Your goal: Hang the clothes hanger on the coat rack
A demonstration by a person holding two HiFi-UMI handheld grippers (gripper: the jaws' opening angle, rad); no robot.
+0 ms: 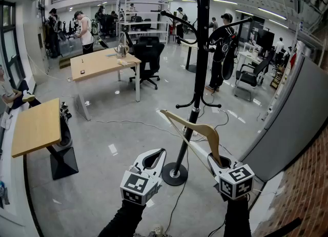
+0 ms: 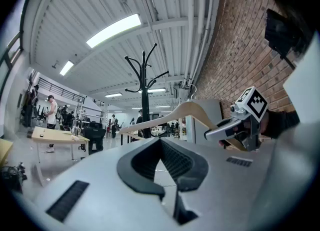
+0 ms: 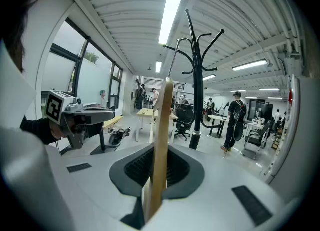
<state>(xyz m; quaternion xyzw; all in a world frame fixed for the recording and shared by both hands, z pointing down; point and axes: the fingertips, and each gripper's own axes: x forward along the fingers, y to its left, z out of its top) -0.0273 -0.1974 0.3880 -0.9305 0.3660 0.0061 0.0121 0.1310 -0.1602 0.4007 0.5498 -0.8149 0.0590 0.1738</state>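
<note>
Your right gripper clenched on one end of wooden clothes hanger. Hanger up in air, low in front of black coat rack pole, not on any hook yet. Your left gripper pinched closed, empty.

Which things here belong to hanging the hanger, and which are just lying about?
In the job: wooden hanger, clamped in the right gripper; black coat rack; left gripper, holding nothing.
Just about: near wooden table; far wooden table; black office chair; floor cable; people in the background.
</note>
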